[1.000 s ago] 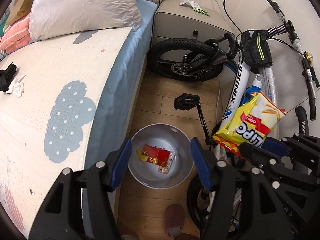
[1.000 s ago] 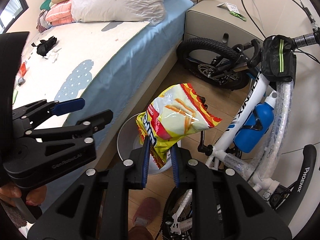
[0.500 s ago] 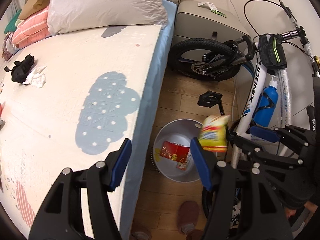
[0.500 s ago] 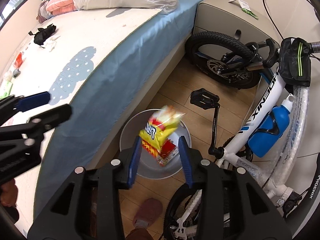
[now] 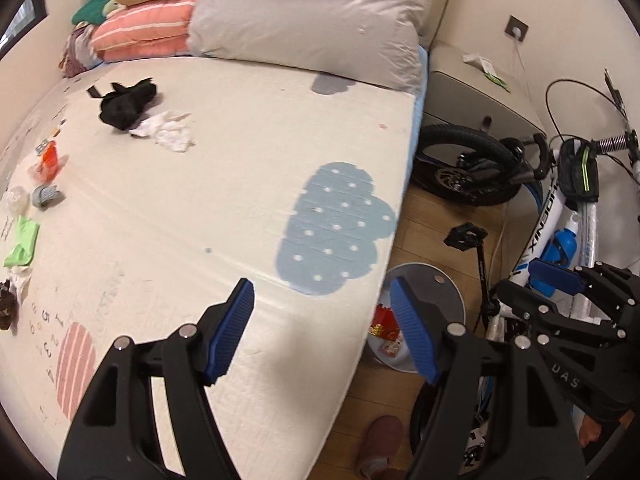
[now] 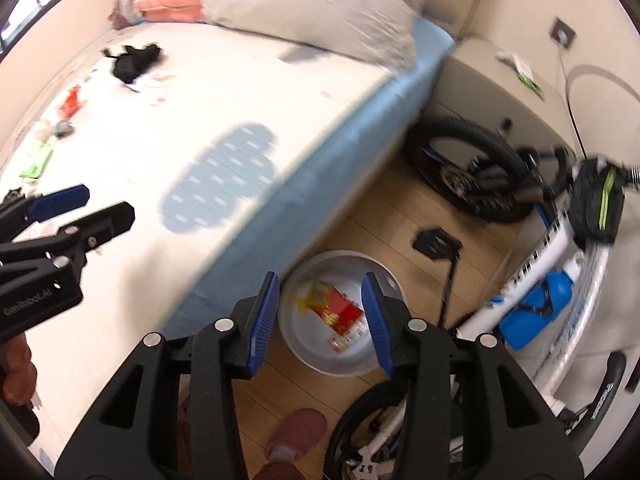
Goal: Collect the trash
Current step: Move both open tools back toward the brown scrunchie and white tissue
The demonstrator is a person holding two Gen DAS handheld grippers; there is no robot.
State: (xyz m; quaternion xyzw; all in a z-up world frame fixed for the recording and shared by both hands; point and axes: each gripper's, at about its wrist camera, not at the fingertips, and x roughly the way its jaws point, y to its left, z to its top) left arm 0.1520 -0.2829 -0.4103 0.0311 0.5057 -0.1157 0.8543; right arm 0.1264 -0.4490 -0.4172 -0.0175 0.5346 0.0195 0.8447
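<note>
A white trash bin (image 6: 384, 280) stands on the wood floor between bed and bicycle; it holds red and yellow wrappers (image 6: 336, 308). My right gripper (image 6: 320, 312) is open and empty above the bin. My left gripper (image 5: 320, 328) is open and empty over the bed's edge; the bin (image 5: 444, 292) shows partly behind its right finger. Trash lies on the bed: a crumpled white tissue (image 5: 168, 132) beside a black cloth (image 5: 126, 104), an orange wrapper (image 5: 50, 158), a green wrapper (image 5: 24, 240) and small scraps at the left edge.
A white bicycle (image 6: 552, 248) leans at the right, its pedal (image 6: 436, 242) near the bin. A grey nightstand (image 5: 480, 96) stands by the wall. Pillows (image 5: 312, 20) are piled at the bed's head. My slippered foot (image 6: 296, 432) is on the floor.
My right gripper opened and let the yellow chip bag drop into the bin. My left gripper swung left from the bin toward the bed.
</note>
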